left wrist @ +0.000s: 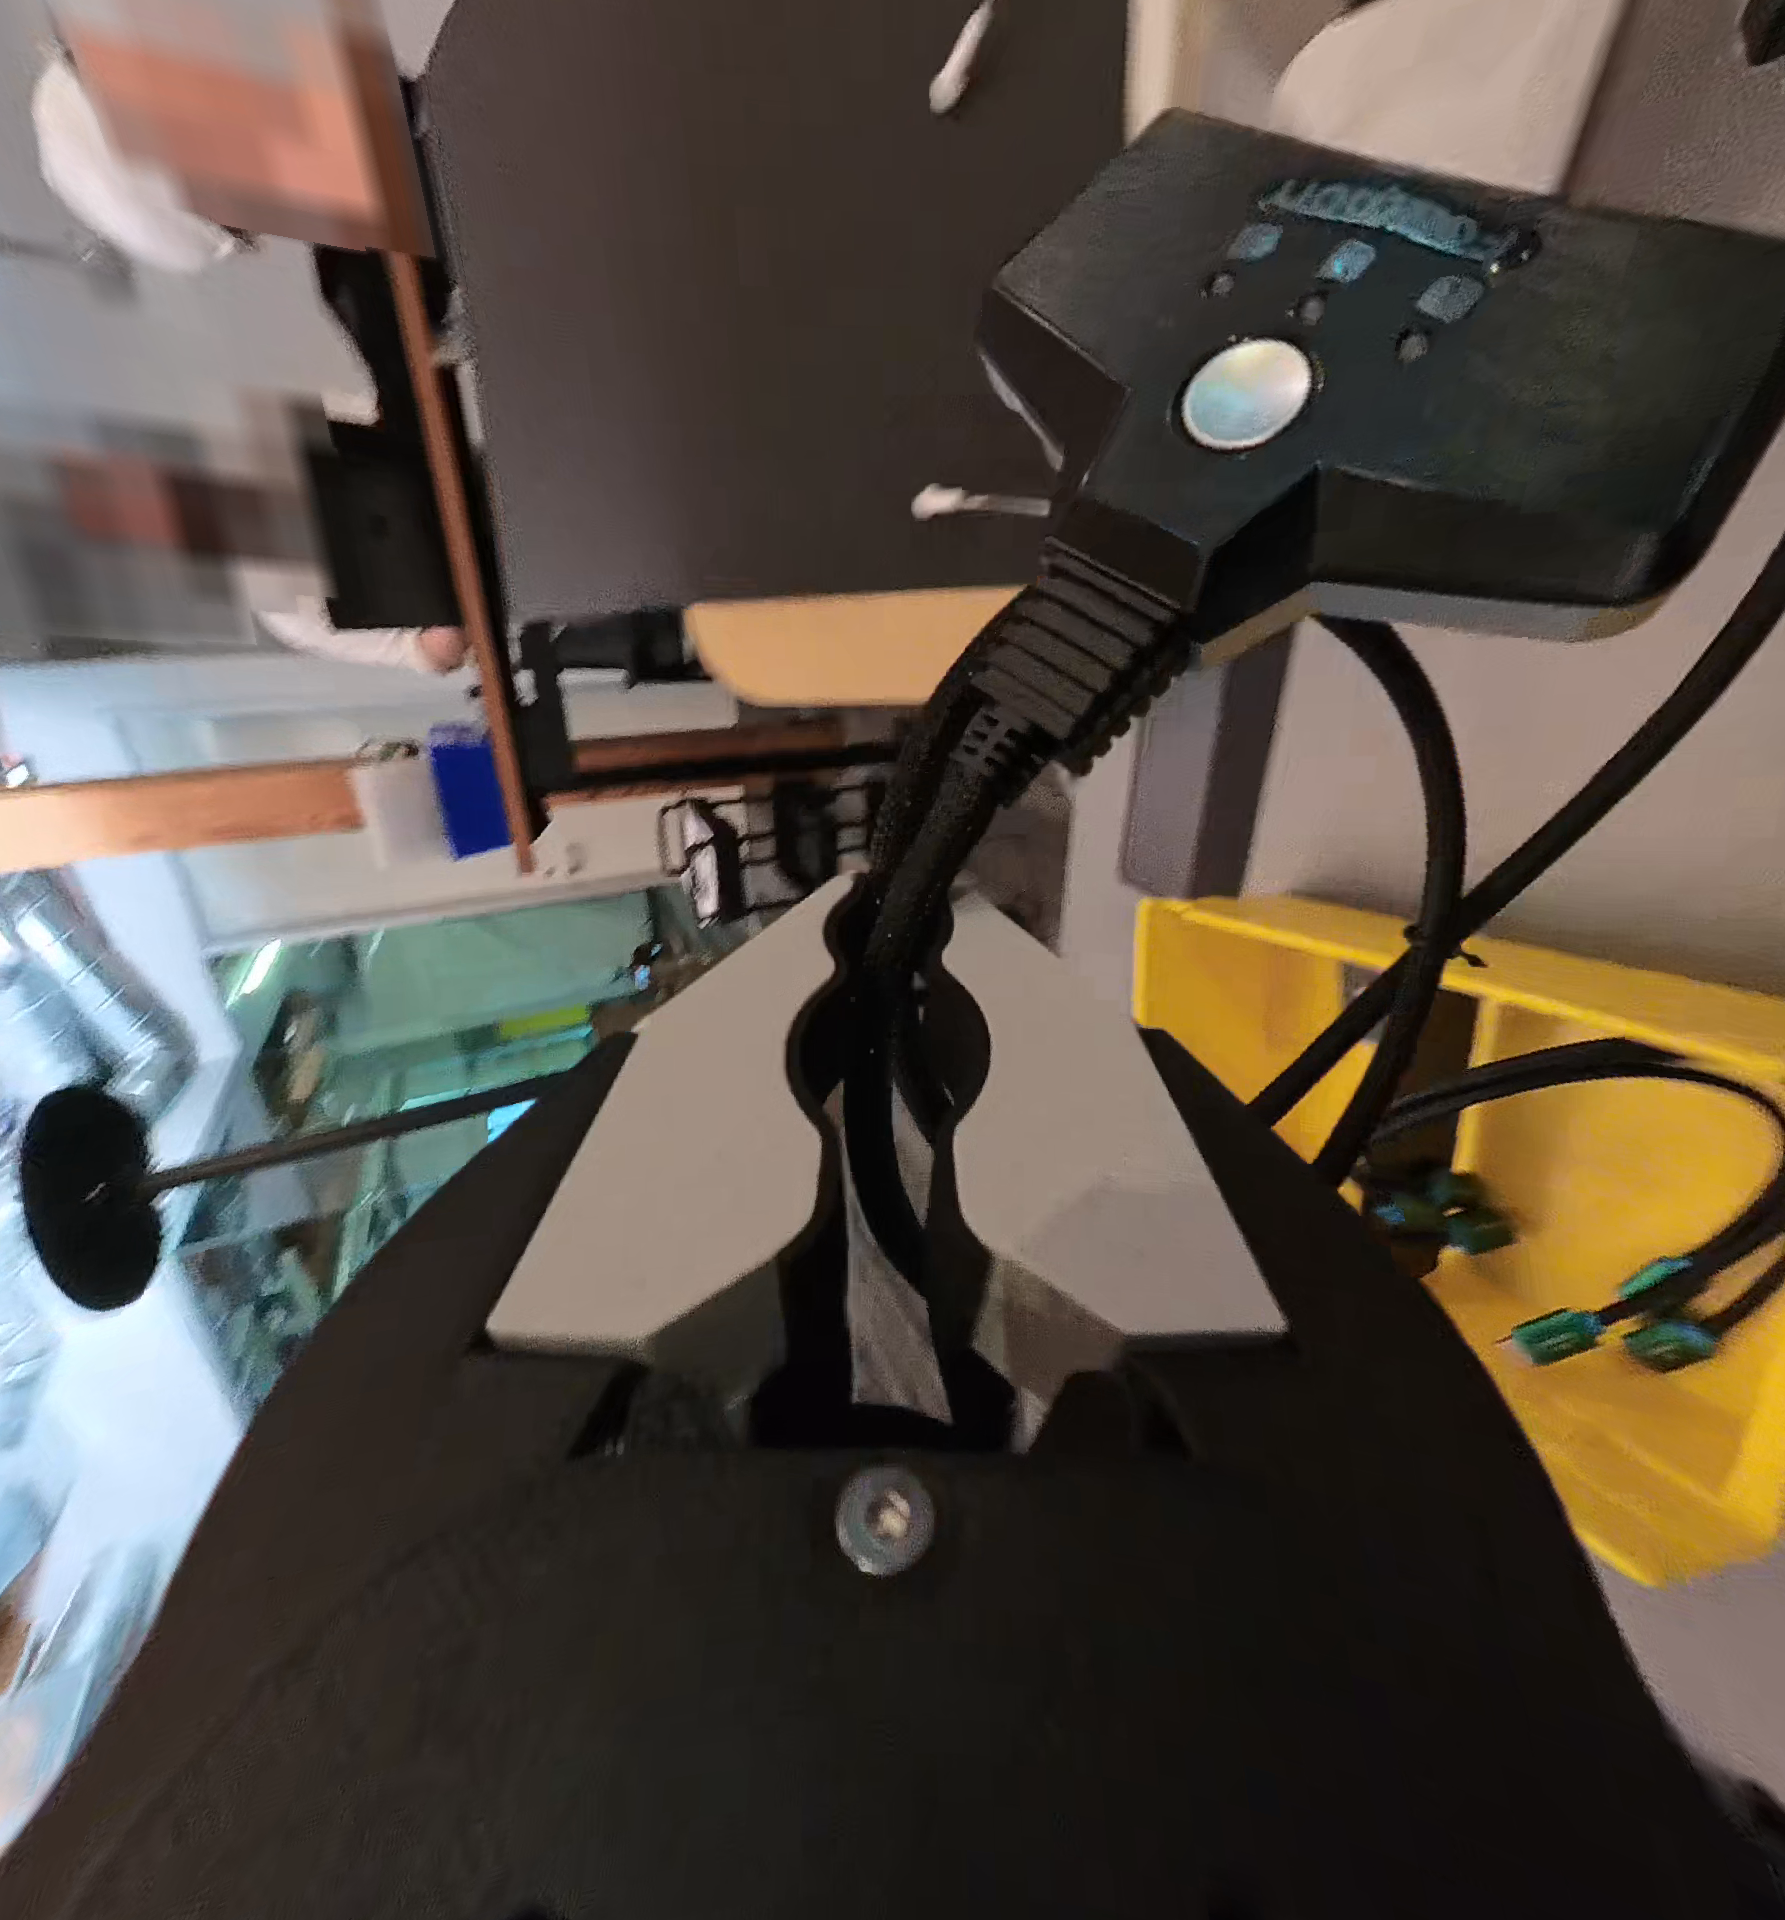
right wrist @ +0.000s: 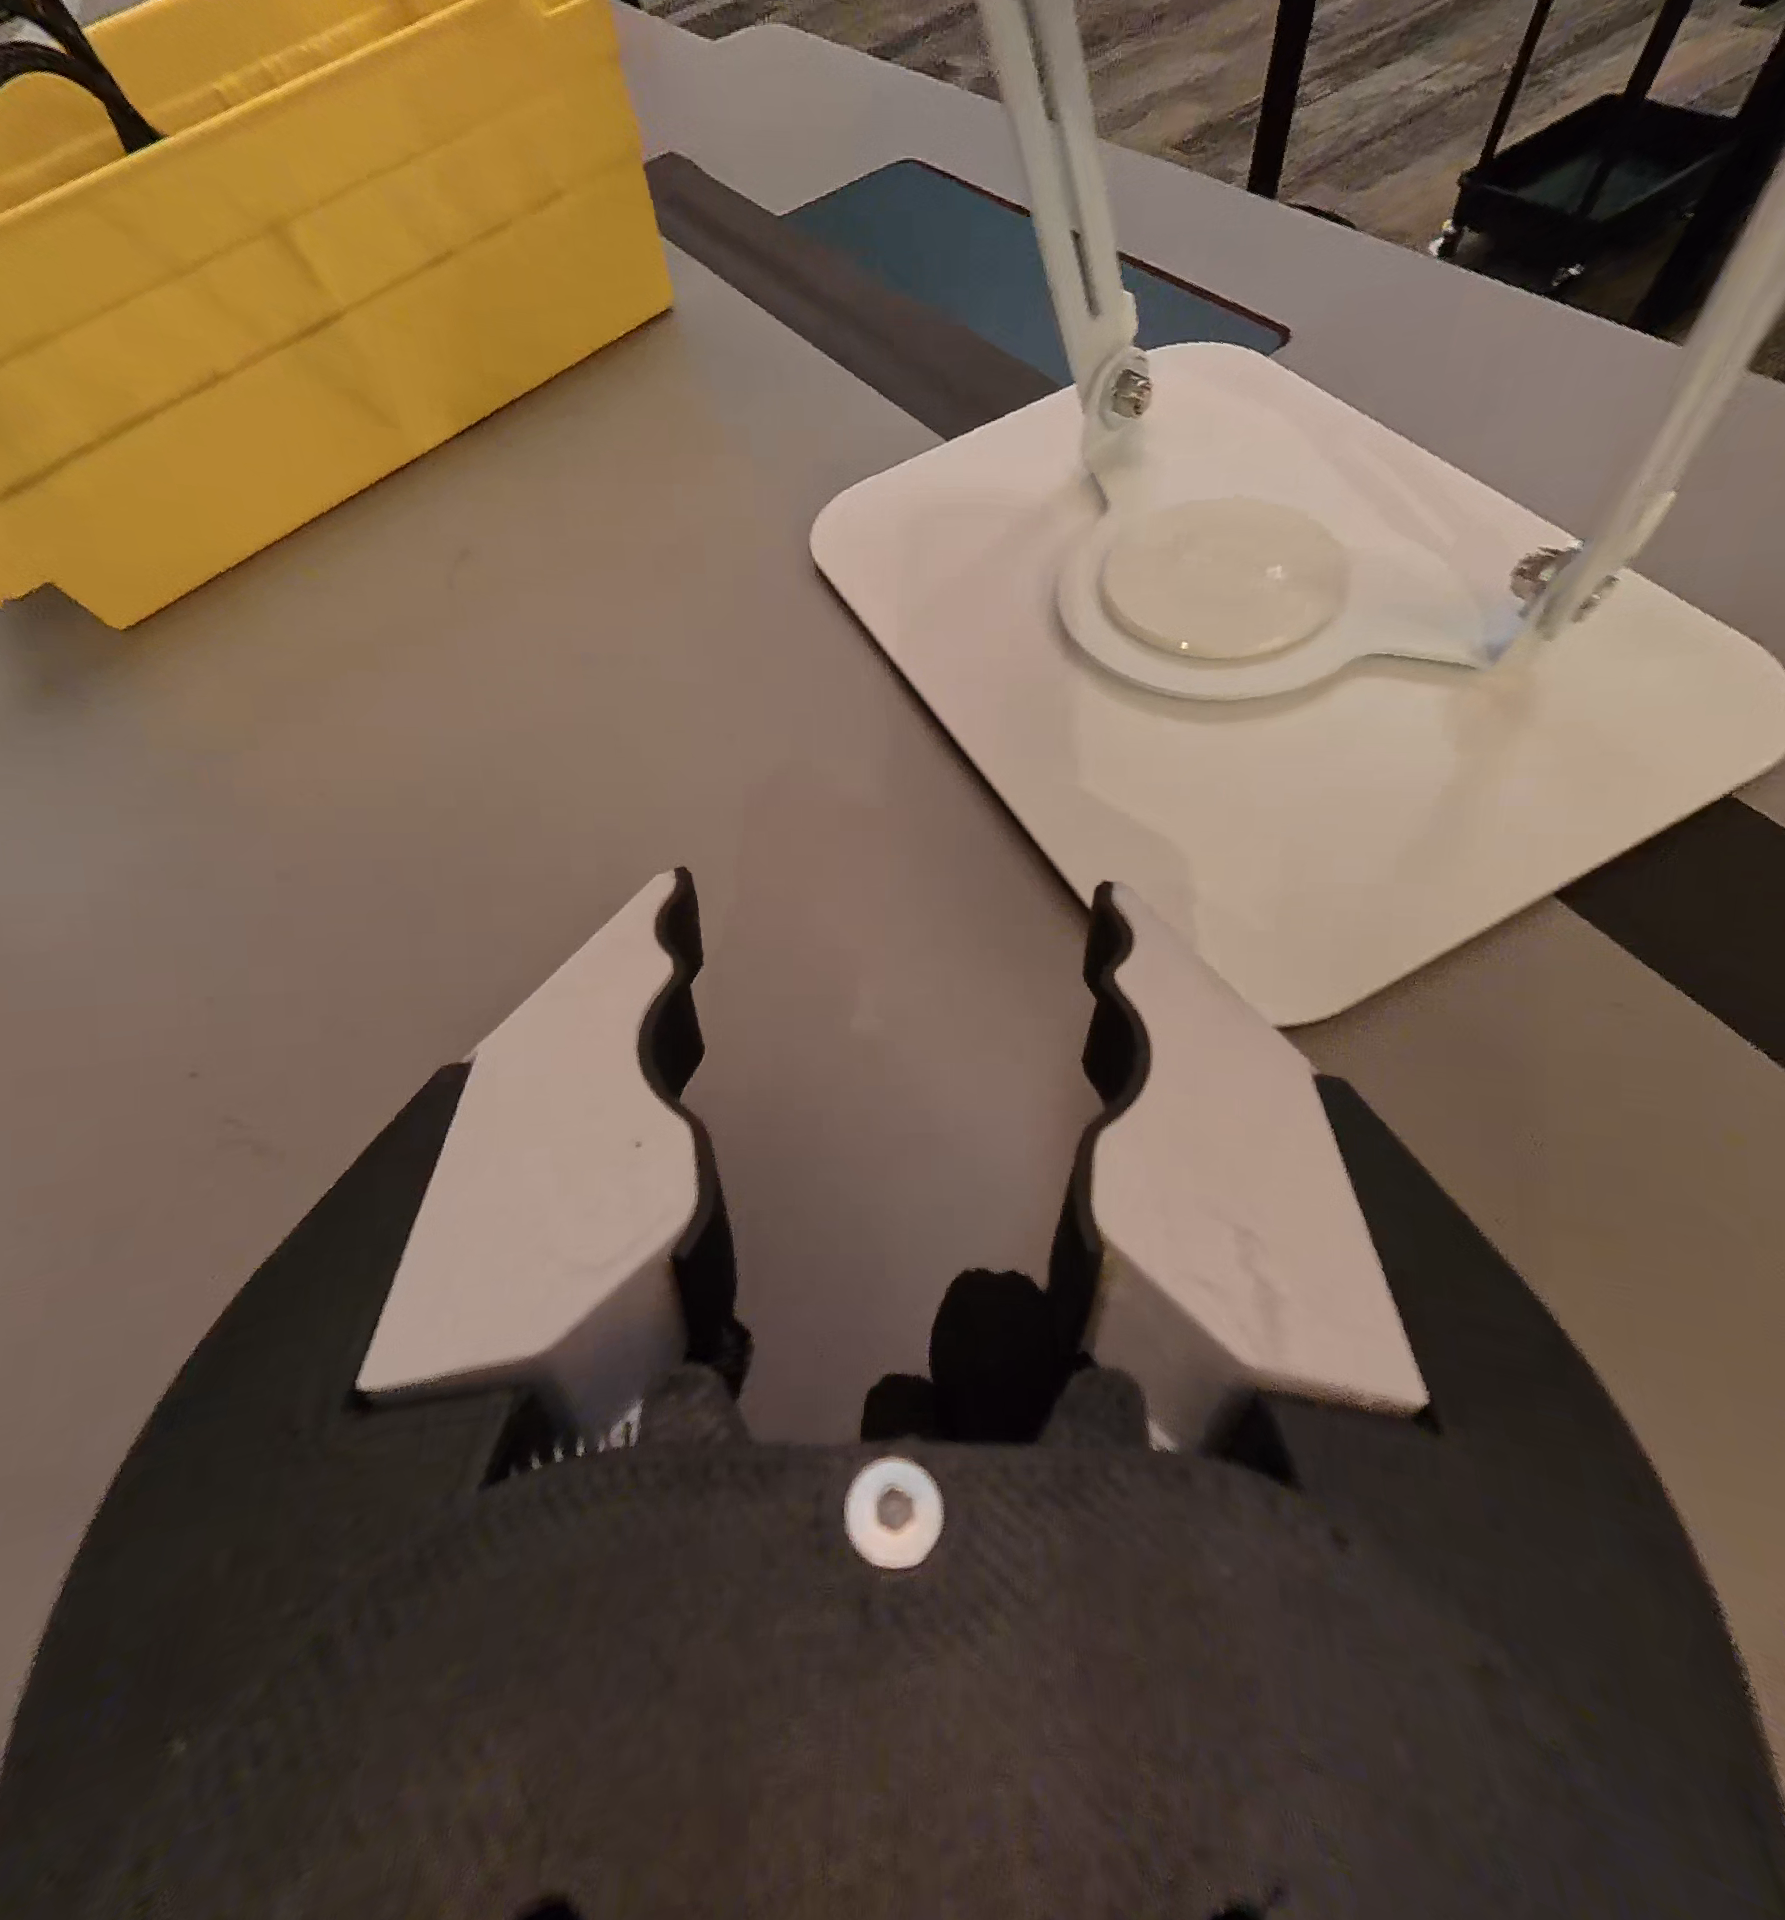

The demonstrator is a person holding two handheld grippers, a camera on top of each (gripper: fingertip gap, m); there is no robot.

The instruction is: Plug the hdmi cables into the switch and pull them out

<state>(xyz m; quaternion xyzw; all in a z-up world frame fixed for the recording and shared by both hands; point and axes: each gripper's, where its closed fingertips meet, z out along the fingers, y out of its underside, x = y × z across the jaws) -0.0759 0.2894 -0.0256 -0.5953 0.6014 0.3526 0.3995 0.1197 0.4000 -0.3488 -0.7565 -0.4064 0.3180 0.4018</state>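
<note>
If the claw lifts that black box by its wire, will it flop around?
Probably it will swing: the left claw grips only the bendy braided black cable, not the flat black plastic switch box. The ribbed collar likely stiffens that end.

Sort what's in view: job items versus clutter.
Job: switch; its cable, pinched in the left gripper; right gripper, open and empty.

Clutter: yellow bin of wires; white stand; table.
</note>
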